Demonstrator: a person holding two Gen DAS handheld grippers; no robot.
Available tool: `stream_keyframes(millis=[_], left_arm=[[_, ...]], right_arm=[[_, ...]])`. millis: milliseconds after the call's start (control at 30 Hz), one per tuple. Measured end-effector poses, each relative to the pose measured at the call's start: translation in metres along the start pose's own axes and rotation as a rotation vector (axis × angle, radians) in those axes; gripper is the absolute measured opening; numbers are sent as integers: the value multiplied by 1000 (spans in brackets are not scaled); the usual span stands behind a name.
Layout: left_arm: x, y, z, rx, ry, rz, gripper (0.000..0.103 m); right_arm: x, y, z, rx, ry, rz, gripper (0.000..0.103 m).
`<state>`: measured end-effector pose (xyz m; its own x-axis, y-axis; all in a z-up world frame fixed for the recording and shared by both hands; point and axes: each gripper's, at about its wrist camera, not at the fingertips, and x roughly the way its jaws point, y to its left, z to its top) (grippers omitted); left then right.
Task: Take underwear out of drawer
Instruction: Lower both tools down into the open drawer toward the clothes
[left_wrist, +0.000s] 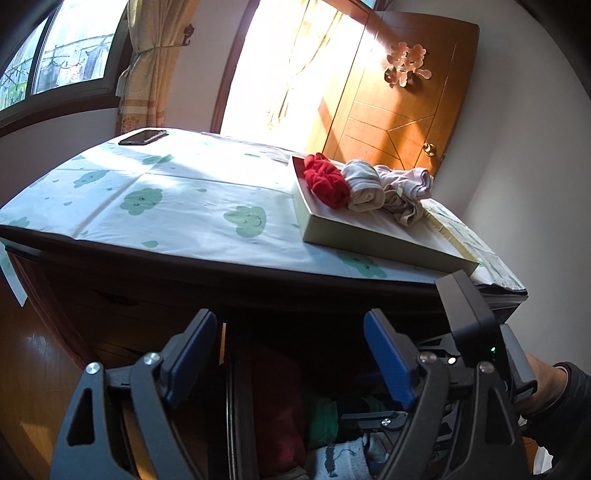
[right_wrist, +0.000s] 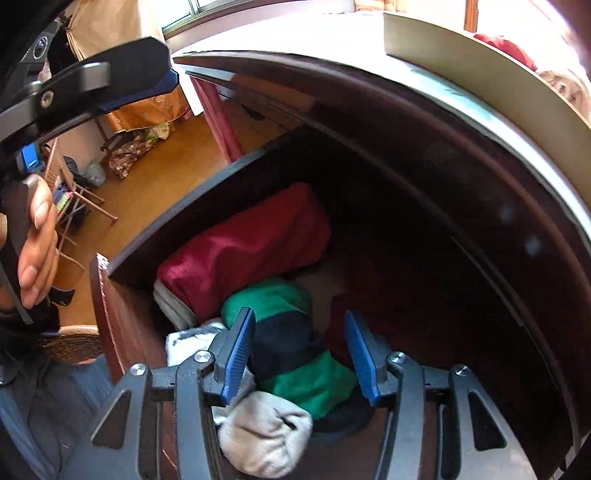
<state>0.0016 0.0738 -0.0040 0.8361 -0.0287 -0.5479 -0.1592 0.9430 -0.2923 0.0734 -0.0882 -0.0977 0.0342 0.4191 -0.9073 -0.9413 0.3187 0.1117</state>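
The open drawer (right_wrist: 122, 332) holds a folded dark-red cloth (right_wrist: 251, 240), a rolled green-and-navy garment (right_wrist: 295, 380), a grey roll (right_wrist: 266, 432) and a white piece (right_wrist: 184, 343). My right gripper (right_wrist: 299, 314) points down into the drawer. It is open, with its blue pads on either side of the green-and-navy roll and not pressing on it. My left gripper (left_wrist: 288, 317) hangs open and empty over the drawer's front. On the dresser top, a shallow box (left_wrist: 369, 240) carries red underwear (left_wrist: 327, 181), a white piece (left_wrist: 364, 188) and a pale pink piece (left_wrist: 410, 184).
A cloud-print cloth (left_wrist: 166, 206) covers the dresser top, with a black phone (left_wrist: 144, 136) at its far corner. A wooden door (left_wrist: 399, 103) stands behind. The dresser's dark top edge (right_wrist: 424, 122) overhangs the drawer. A hand (right_wrist: 37, 240) holds the left tool.
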Motion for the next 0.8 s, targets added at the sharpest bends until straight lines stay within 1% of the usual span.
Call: stream_keyframes(millis=[67, 167, 267, 367, 500, 533, 567, 633, 700, 767, 800], left_arm=[[-2, 3, 2, -5, -10, 7, 84], [-6, 7, 5, -15, -23, 13, 85], [-9, 10, 8, -23, -33, 12, 86], [-12, 13, 9, -26, -41, 13, 87], [-12, 14, 9, -32, -44, 5, 88], [-12, 14, 9, -32, -44, 4, 88], [-11, 13, 9, -32, -43, 3, 88], [-11, 13, 9, -32, -43, 0, 88], [-11, 12, 8, -31, -43, -4, 88], [-11, 10, 8, -28, -42, -10, 88], [-11, 9, 8, -26, -40, -13, 88]], right_arm=[[2, 3, 6, 7, -7, 31, 53], [9, 5, 18, 46, 6, 117, 53], [22, 7, 27, 57, 28, 108, 53], [39, 9, 40, 94, 64, 157, 53], [66, 8, 51, 176, 132, 187, 54], [69, 10, 53, 167, 128, 180, 58], [72, 15, 55, 156, 131, 169, 59], [80, 20, 59, 162, 151, 167, 59], [82, 22, 54, 156, 151, 155, 59], [85, 14, 50, 165, 144, 167, 59], [85, 13, 48, 175, 133, 181, 53]])
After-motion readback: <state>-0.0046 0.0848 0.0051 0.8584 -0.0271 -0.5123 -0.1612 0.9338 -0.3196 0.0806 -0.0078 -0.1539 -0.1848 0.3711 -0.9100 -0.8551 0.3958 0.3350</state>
